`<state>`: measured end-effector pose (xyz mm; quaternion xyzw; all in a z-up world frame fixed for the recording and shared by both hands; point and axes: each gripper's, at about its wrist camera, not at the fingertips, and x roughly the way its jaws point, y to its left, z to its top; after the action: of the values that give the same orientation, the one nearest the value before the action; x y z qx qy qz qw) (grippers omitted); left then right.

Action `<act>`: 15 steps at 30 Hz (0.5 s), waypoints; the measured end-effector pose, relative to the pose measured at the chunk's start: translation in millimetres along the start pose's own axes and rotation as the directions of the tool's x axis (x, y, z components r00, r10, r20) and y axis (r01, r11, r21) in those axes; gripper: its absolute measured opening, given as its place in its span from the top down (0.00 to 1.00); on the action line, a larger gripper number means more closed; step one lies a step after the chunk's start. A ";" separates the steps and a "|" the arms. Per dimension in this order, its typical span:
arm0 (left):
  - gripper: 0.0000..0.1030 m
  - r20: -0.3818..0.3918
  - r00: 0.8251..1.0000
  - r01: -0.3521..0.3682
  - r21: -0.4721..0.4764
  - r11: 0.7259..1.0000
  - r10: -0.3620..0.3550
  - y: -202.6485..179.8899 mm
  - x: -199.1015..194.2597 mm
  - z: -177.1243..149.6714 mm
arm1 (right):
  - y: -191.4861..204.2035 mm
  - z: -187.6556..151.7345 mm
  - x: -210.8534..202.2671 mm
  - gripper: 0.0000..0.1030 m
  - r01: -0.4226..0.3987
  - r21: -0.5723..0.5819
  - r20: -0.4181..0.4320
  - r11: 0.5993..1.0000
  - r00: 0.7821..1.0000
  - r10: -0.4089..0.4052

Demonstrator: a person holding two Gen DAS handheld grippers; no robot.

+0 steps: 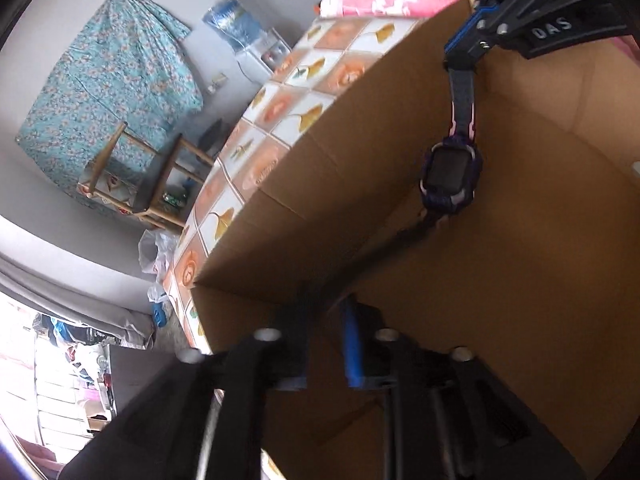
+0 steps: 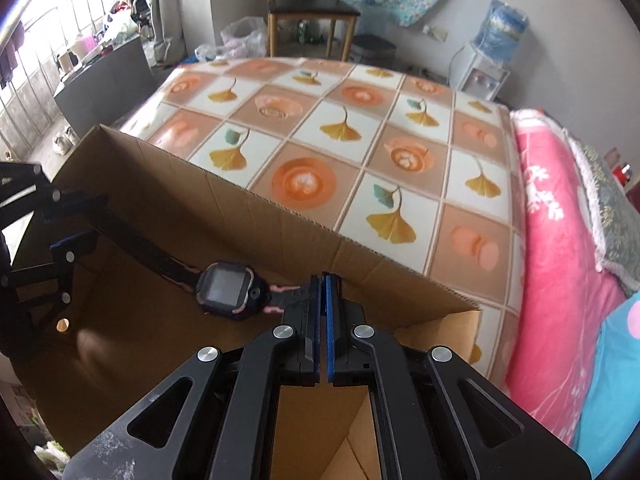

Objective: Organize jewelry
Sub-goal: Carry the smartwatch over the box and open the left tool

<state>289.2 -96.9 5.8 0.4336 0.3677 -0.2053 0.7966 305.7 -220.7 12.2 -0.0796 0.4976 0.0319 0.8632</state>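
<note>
Here the watch [image 2: 228, 289] hangs stretched above the inside of the open cardboard box [image 2: 260, 216], its strap pinched at one end by the right gripper [image 2: 323, 292], whose fingers are pressed together on it, and at the other end by the left gripper [image 2: 76, 236], also closed on the strap. The box stands on a table with a checked ginkgo-leaf cloth [image 2: 360, 128], and its far wall rises just behind the watch. Beyond the table are a wooden chair [image 2: 312, 8], a water dispenser [image 2: 492, 60] and, at the right side, a pink blanket [image 2: 560, 240].
</note>
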 end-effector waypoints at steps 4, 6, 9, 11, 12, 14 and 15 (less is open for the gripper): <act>0.60 0.009 1.000 -0.024 -0.008 1.000 0.024 2.2 -0.9 -4.6 | -6.7 -3.5 -3.7 0.88 -0.007 0.023 0.006 1.000 1.000 0.006; 0.56 0.016 1.000 -0.024 -0.024 0.999 0.024 5.8 -6.5 -5.1 | -9.2 -6.6 -13.1 0.84 -0.005 0.031 0.022 0.999 1.000 0.005; 0.51 0.051 0.999 -0.012 -0.084 0.996 0.016 18.1 -25.6 -9.5 | -14.4 -12.0 -32.2 0.78 -0.023 0.057 0.052 0.998 0.998 0.020; 0.49 0.085 0.996 0.012 -0.146 0.989 0.001 29.3 -42.1 -14.0 | -19.0 -16.4 -48.7 0.75 -0.049 0.083 0.085 0.995 0.996 0.042; 0.46 0.110 0.994 0.026 -0.186 0.982 -0.005 36.1 -53.2 -17.8 | -21.3 -19.2 -58.3 0.73 -0.067 0.095 0.105 0.993 0.993 0.057; 0.39 0.163 0.987 0.057 -0.258 0.964 -0.015 46.9 -75.7 -26.5 | -25.4 -27.2 -82.5 0.66 -0.097 0.120 0.155 0.988 0.985 0.078; 0.36 0.189 0.982 0.067 -0.295 0.953 -0.011 51.7 -87.5 -32.7 | -27.0 -34.1 -99.1 0.61 -0.107 0.134 0.189 0.985 0.979 0.081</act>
<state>252.7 -40.7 89.0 0.2796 0.3275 -0.2023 0.8796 230.4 -250.7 83.9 0.0093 0.4205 0.0440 0.9062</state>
